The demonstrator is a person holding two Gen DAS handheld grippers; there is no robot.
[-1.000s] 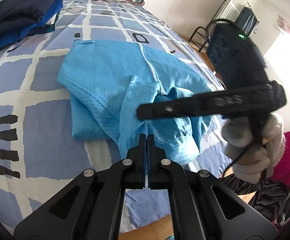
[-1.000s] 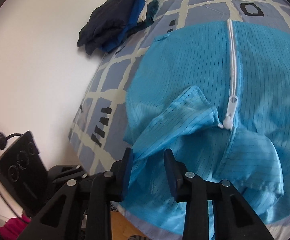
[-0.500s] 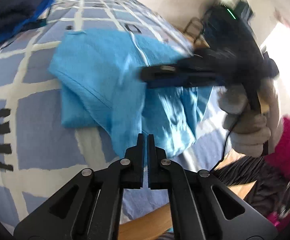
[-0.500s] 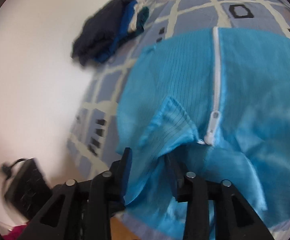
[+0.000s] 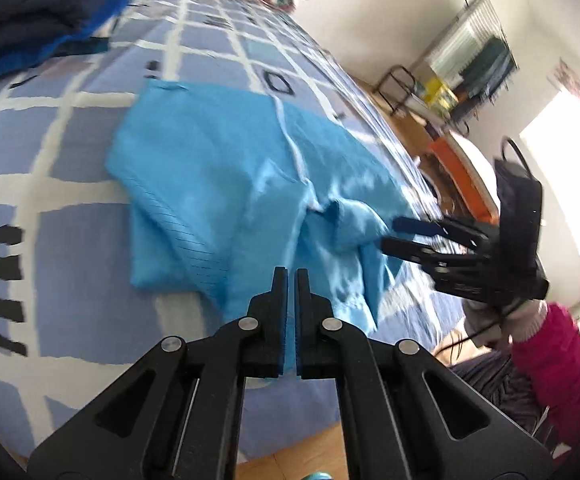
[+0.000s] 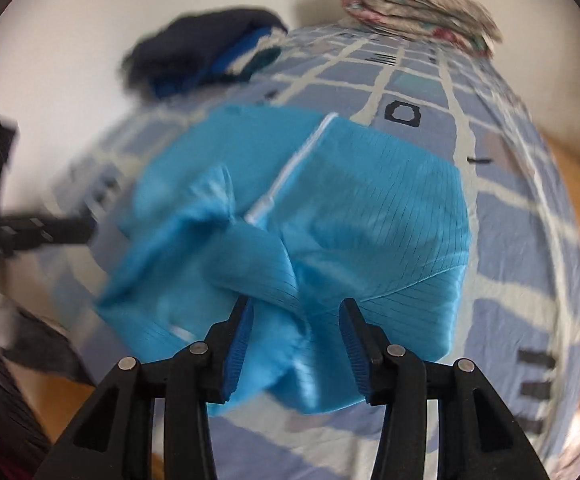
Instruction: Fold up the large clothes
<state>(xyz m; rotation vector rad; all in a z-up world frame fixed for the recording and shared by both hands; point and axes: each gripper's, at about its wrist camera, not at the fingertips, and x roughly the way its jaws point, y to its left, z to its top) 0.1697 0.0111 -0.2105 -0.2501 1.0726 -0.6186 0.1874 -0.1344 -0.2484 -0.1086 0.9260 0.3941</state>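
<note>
Item: blue zip-front jacket (image 6: 370,216), light, limp, slippery; I'm pinching its hem with the closed left tool (image 5: 288,280), while the right tool (image 6: 296,320) has just been opening, fabric loose between.

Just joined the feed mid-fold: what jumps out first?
A bright blue jacket with a white zipper lies bunched mid-bed. The right gripper, jaws just opening, straddles its near fold. Dark clothes sit piled at the far corner.
</note>
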